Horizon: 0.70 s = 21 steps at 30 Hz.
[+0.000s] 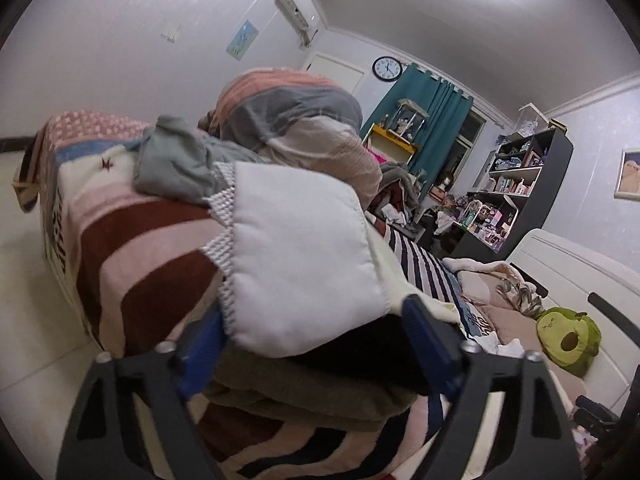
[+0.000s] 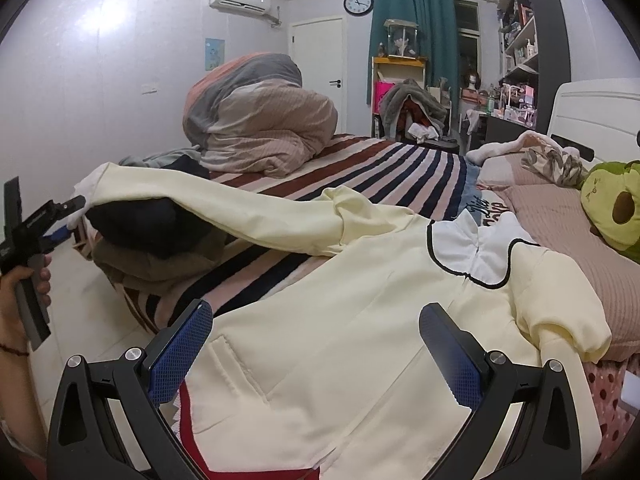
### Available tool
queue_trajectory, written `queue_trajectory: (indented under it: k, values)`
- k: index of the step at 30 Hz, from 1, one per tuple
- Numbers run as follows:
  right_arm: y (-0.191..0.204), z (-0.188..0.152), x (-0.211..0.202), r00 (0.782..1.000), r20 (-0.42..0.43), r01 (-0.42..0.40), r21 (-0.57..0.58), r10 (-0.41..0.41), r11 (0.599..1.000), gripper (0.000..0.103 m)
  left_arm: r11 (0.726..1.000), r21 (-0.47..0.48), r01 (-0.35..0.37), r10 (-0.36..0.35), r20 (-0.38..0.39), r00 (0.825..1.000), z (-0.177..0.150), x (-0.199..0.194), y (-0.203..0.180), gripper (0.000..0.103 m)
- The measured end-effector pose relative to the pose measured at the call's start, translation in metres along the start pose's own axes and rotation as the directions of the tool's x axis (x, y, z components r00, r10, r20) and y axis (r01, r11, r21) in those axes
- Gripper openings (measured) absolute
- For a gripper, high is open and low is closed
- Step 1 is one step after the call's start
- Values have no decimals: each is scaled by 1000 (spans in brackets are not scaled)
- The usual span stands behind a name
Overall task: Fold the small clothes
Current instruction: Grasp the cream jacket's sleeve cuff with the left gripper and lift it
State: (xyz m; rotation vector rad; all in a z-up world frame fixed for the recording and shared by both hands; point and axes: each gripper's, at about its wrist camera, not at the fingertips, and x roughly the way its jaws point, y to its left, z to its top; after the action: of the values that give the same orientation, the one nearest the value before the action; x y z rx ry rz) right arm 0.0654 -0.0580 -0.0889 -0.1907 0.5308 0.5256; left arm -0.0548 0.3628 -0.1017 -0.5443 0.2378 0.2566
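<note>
Jacket (image 2: 360, 320) cuff maybe btwn L gripper (image 1: 316, 344)

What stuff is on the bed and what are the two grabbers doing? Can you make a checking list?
Surface: bed with striped blanket.
Job's things: cream top spread flat, one sleeve stretched to the bed's edge; its white cuff lies over a pile of folded clothes.
Clutter: rolled duvet, green plush toy.
Grippers: left gripper at the cuff, grip unclear; right gripper open over the top's body.
Cables: nothing seen.
Surroundings: wall clock, teal curtain, crowded shelves.
</note>
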Motion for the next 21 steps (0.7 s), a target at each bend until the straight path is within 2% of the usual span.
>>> queue_trajectory:
  k: [2,4,6,7,8,10,12,15,16,17,18,19,20,21]
  values:
    - [-1,0,0,1000,3,-3,4,3,1000,103,1000,16,9,-10,28,1000,5,-3,-5,62]
    - [-1,0,-1,1000,5,-6,7,6,1000,103,999,24,21,-22,50,999,12,-3,-8,56]
    - [-1,0,-1,1000,5,-5,5,5,1000,103,999,38,21,-23,48,999,18,2,-9,56]
    - [-1,0,-2,1000,7,-6,6,6,1000,103,999,41,17,-19,41,999,21,5,-10,59]
    - [-2,0,-3,1000,9,-7,8,7,1000,103,999,39,18,-19,37,999,23,7,-10,69]
    - [-1,1,-3,1000,8,-3,11,3,1000,103,999,1,55,-55,29,998,27,10,-6,79]
    - [-2,1,-3,1000,10,-1,17,1,1000,103,998,-40,55,-54,30,998,30,14,-2,80]
    - [-5,-1,-6,1000,14,-4,28,3,1000,103,1000,-22,-21,21,24,999,33,21,-6,77]
    - [-5,0,-6,1000,17,-6,32,5,999,103,998,1,-61,61,27,998,34,23,-9,68]
    - [-8,-3,-9,1000,21,-10,34,9,999,103,992,34,-121,120,34,992,35,26,-14,53]
    - [-9,-3,-10,1000,26,-11,38,10,999,103,984,60,-169,166,45,985,35,26,-18,46]
    - [-9,-3,-11,1000,30,-10,42,9,999,103,978,72,-194,190,59,980,35,26,-20,33]
    - [-12,-4,-12,999,33,-11,45,9,999,103,976,84,-200,194,75,978,36,25,-23,24]
    - [-14,-5,-13,999,37,-11,50,9,999,103,976,97,-196,189,81,979,37,24,-25,20]
